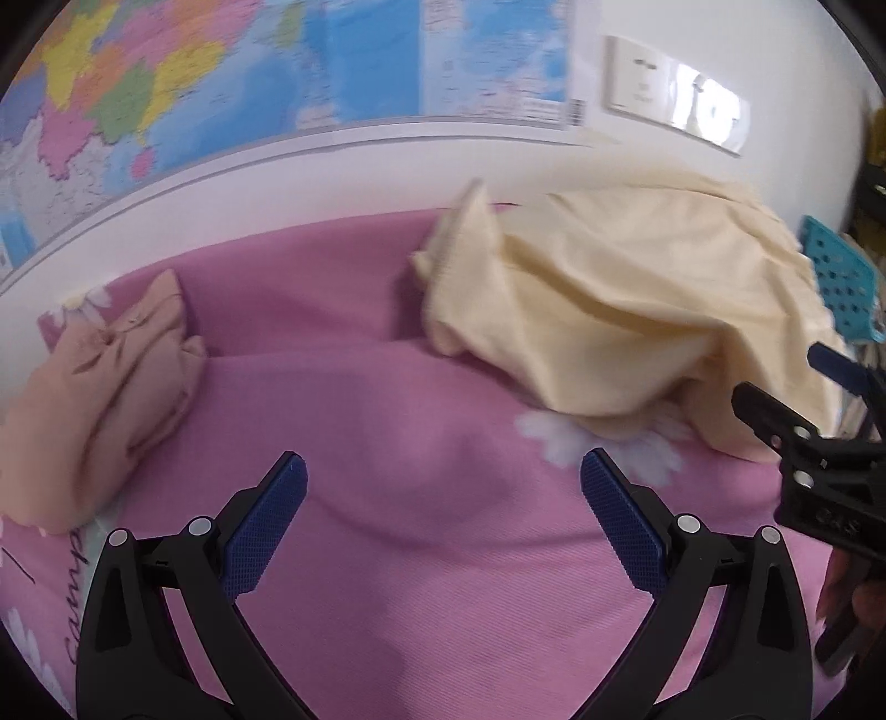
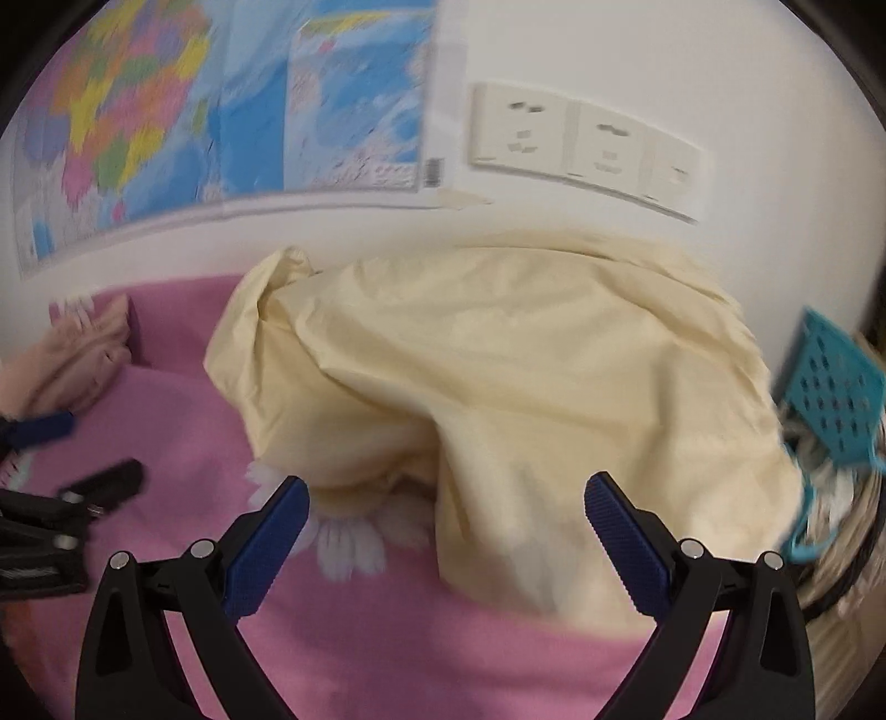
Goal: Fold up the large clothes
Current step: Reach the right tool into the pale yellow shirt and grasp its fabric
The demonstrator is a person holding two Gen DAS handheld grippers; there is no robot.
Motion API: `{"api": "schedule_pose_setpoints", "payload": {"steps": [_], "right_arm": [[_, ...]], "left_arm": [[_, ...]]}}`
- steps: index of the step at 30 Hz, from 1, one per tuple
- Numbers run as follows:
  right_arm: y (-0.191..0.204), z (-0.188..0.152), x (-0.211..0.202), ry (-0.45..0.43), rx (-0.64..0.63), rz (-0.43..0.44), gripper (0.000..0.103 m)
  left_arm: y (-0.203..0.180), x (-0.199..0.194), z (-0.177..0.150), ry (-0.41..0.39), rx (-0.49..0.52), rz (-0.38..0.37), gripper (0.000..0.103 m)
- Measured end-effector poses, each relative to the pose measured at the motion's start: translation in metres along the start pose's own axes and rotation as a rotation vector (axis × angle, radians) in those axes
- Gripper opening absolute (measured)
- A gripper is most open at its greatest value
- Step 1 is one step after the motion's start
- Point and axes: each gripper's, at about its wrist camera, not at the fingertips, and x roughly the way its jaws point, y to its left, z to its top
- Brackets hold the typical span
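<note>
A large cream-yellow garment [image 2: 498, 354] lies in a rumpled heap on a pink bedspread [image 1: 421, 554], bunched up against the white wall [image 2: 637, 50] behind it, with one loose corner sticking up on the side away from the basket. A white daisy print [image 2: 349, 543] on the bedspread shows just at the garment's near edge, partly covered by the cloth. The right gripper [image 2: 446, 534] hovers just in front of the garment, its blue-padded fingers [image 2: 266, 548] spread wide and holding nothing; one pad is over the daisy print and the other is in front of the garment's hanging fold. The left gripper [image 1: 443, 515] is well away from the garment, over bare pink bedspread, its fingers also spread wide and empty. From the left wrist view the right gripper shows at the frame's edge, close to the garment's near corner. On the far side of the left gripper from the garment, a smaller peach-coloured cloth [image 1: 105, 387] lies folded on the bedspread. Beyond the garment's other side is a turquoise perforated basket [image 2: 830, 387]. On the wall above the garment is a row of white sockets [image 2: 581, 144], and beside them a coloured map [image 1: 221, 83].
</note>
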Motion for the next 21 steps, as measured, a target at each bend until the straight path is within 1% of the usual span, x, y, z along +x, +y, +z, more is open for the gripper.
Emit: {"api": "schedule_pose_setpoints", "payload": {"steps": [2,6,7,8,9,10,11,12,13,15,16,18,21], "right_arm": [[0.005,0.009,0.018,0.012,-0.024,-0.024,0.097],[0.016,0.023,0.054,0.045,-0.087,-0.043,0.097],[0.019,0.025,0.066,0.069,-0.105,-0.046,0.093],[0.02,0.025,0.072,0.08,-0.112,-0.048,0.082],[0.021,0.026,0.077,0.093,-0.119,-0.05,0.076],[0.022,0.027,0.08,0.097,-0.124,-0.048,0.056],[0.022,0.028,0.079,0.09,-0.124,-0.046,0.029],[0.02,0.03,0.076,0.083,-0.124,-0.058,0.018],[0.018,0.032,0.072,0.074,-0.119,-0.046,0.009],[0.009,0.037,0.052,0.026,-0.071,0.011,0.004],[0.006,0.039,0.044,0.006,-0.069,0.021,0.004],[-0.002,0.048,0.015,-0.065,-0.051,0.052,0.003],[-0.026,0.062,-0.02,-0.15,0.034,0.103,0.003]], "left_arm": [[0.008,0.006,0.005,0.005,-0.007,0.015,0.098],[0.024,0.019,0.016,0.013,-0.017,0.029,0.098],[0.027,0.022,0.018,0.012,-0.018,0.034,0.098],[0.029,0.023,0.019,0.012,-0.017,0.037,0.098],[0.031,0.026,0.02,0.012,-0.015,0.039,0.098],[0.033,0.029,0.022,0.013,-0.013,0.04,0.098],[0.036,0.032,0.023,0.015,-0.011,0.041,0.098],[0.037,0.034,0.023,0.016,-0.01,0.043,0.098],[0.039,0.036,0.025,0.017,-0.01,0.043,0.098],[0.042,0.04,0.027,0.02,-0.01,0.046,0.098],[0.043,0.042,0.027,0.019,-0.009,0.043,0.098],[0.047,0.045,0.031,0.017,-0.008,0.044,0.098],[0.051,0.047,0.036,0.0,-0.006,0.04,0.098]]}}
